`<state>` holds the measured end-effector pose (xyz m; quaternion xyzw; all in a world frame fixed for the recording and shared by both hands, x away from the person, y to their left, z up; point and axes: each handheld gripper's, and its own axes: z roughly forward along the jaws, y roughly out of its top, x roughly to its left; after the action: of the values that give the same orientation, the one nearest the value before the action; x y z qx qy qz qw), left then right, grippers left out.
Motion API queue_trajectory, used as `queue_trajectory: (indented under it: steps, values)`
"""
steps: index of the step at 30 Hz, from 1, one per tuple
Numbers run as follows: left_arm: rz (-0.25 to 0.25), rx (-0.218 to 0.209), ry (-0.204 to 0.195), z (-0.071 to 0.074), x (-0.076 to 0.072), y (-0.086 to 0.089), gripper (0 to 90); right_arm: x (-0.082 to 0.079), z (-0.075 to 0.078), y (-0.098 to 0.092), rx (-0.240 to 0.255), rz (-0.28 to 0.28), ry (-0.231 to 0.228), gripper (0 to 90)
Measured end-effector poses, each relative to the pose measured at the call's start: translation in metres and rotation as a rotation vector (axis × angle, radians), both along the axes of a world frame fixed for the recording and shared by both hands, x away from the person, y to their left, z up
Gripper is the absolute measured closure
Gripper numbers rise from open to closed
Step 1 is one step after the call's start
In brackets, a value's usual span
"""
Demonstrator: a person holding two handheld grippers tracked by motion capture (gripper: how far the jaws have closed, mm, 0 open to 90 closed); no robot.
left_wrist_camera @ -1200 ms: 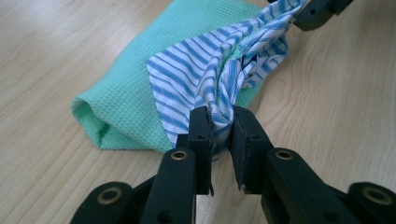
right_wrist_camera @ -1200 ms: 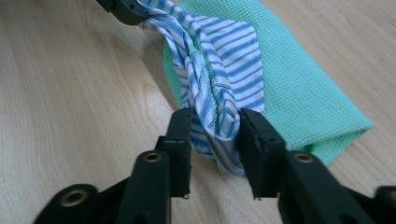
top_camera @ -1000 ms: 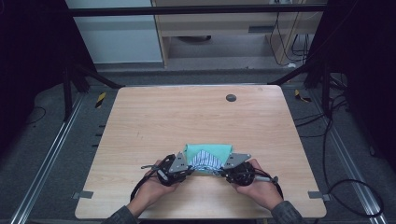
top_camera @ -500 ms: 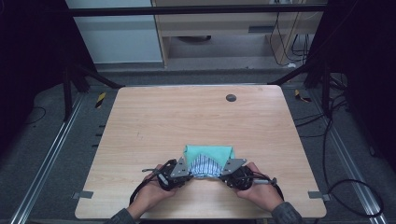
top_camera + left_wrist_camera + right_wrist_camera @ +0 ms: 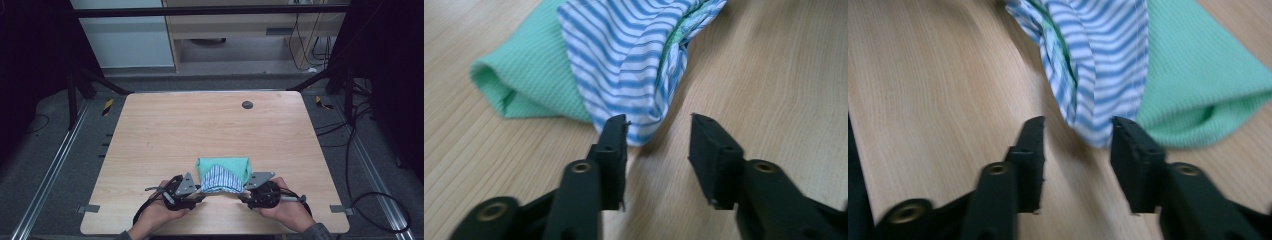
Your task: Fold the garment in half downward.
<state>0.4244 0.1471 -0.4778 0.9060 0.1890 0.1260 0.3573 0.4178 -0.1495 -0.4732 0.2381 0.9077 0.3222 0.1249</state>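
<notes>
Both tongs (image 5: 200,192) (image 5: 244,192) have just been opening, jaws apart off the striped cloth (image 5: 634,60), whose green underside (image 5: 1198,85) shows close up.

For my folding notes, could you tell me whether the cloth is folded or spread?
Folded: the striped cloth lies doubled, green layer beneath.

So the folded cloth (image 5: 222,172) sits on the table (image 5: 200,125) close to its near edge, roughly centred side to side. The left gripper (image 5: 196,192) is right at the cloth's near left corner and the right gripper (image 5: 245,192) at its near right corner, so the cloth lies between them and a bit beyond. Way off at the table's far side, right of centre, there's a small round cap (image 5: 247,104), well apart from all that.
</notes>
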Motion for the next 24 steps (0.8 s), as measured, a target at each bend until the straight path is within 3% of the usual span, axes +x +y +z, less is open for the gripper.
queue_trajectory:
  steps: [3, 6, 12, 18, 20, 24]
  values:
    - [0.056, -0.028, -0.001, 0.002, 0.002, 0.008, 40.0, -0.003, -0.001, -0.009, 0.004, -0.039, 0.001, 39.7]
    - [0.092, -0.023, 0.0, 0.003, 0.008, 0.015, 31.6, -0.002, -0.003, -0.018, 0.005, -0.085, -0.023, 30.3]
    - [0.185, -0.035, 0.026, 0.003, 0.024, 0.031, 17.1, 0.012, -0.004, -0.033, 0.036, -0.199, -0.032, 19.2]
    - [0.288, -0.068, 0.052, 0.001, 0.048, 0.052, 11.2, 0.032, -0.009, -0.051, 0.07, -0.3, -0.029, 11.0]
    - [0.314, -0.054, 0.056, -0.001, 0.056, 0.058, 9.9, 0.039, -0.012, -0.055, 0.075, -0.337, -0.002, 8.2]
    - [0.375, -0.044, 0.056, -0.008, 0.071, 0.067, 9.3, 0.051, -0.019, -0.062, 0.052, -0.389, 0.007, 7.7]
